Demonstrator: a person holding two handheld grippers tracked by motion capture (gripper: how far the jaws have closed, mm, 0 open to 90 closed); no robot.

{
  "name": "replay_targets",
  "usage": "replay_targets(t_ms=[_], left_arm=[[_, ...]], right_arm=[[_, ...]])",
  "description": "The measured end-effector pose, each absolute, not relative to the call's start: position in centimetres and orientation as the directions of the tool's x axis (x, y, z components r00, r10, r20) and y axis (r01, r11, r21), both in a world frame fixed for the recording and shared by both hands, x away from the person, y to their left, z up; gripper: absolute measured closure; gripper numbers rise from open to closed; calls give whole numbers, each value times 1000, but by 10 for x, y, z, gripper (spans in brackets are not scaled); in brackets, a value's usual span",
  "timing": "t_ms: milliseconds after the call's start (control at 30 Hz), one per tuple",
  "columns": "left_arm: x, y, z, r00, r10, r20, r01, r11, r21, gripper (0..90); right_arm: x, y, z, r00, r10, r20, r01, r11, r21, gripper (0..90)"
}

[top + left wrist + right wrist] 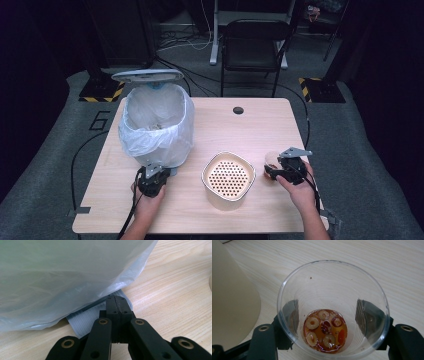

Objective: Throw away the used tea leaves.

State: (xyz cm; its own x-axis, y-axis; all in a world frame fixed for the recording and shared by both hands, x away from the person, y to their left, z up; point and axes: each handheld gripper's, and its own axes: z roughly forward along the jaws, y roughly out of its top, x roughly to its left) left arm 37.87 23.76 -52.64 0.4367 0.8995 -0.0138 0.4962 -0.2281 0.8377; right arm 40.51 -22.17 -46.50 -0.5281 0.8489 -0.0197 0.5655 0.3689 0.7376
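Nearest me, my right tool (274,171) sat at the right side of the counter (210,210), its two jaws set either side of a clear plastic cup (333,307). Through the cup wall in the right gripper view, both ribbed pads (364,313) lay against the outside of the cup, so I took it as gripped. The cup stood upright on the wood. At its bottom lay a shallow amber liquid with sliced dried fruit rings (325,330) and a few red bits.

My left tool (152,181) rested at the left near edge, jaws pressed fully together with nothing between them. Its tips (117,305) touched the foot pedal (87,320) of the bin, a ribbed grey tab poking out from under the bag.

Between the two tools, just left of the cup, stood a cream strainer pot (228,179) with a perforated insert.

Farther back on the left stood the bin (155,125), lined with a translucent white bag, its lid (147,75) raised open behind it. Some scraps lay inside; I couldn't tell what.
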Motion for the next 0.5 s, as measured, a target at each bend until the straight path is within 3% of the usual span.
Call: replay_targets(t_ms=[500], left_arm=[[379, 238, -527, 439, 898, -21, 499, -224, 837, 900]], right_arm=[[439, -209, -434, -685, 727, -49, 454, 478, 752, 362]])
